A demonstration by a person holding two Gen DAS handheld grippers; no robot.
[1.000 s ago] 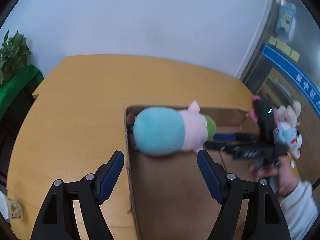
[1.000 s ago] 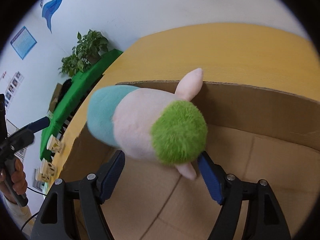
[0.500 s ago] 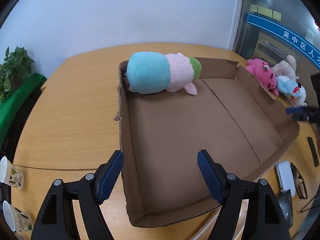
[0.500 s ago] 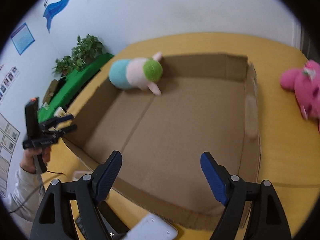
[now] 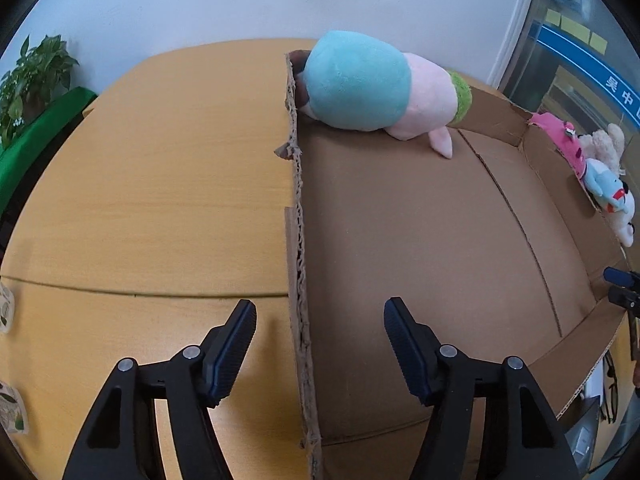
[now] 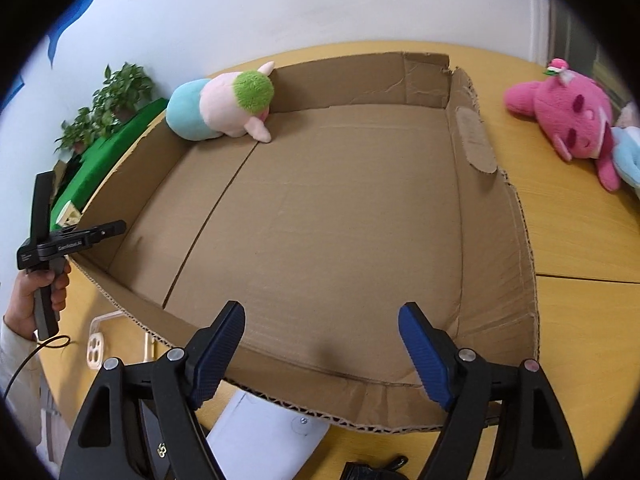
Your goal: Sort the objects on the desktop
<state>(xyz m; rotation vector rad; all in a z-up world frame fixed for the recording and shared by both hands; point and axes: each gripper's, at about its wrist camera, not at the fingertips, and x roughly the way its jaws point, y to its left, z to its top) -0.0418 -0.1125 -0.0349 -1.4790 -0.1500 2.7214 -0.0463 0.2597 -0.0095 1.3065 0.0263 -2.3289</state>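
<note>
My left gripper is wide open and holds nothing. One of its fingers is over the table and the other is over the cardboard box, so the near end of the box's left wall sits between them. My right gripper is wide open too, with nothing in it. It hangs over the near wall of the box. Just under that wall, outside the box, a white flat thing lies on the table. My left hand grips the handle of its gripper beside the box's near left corner.

The box is big and low, with an open top. Its floor is bare except in the far left corner. There the soft toy lies on its side, leaning on the walls. It is blue at one end, pink in the middle and fuzzy green at the other end.

Outside the box, past its right wall, a pink plush toy lies on the table. A light blue plush toy touches it, and a beige one is right behind them. Past the box's far left corner, off the table, stands a green plant.
</note>
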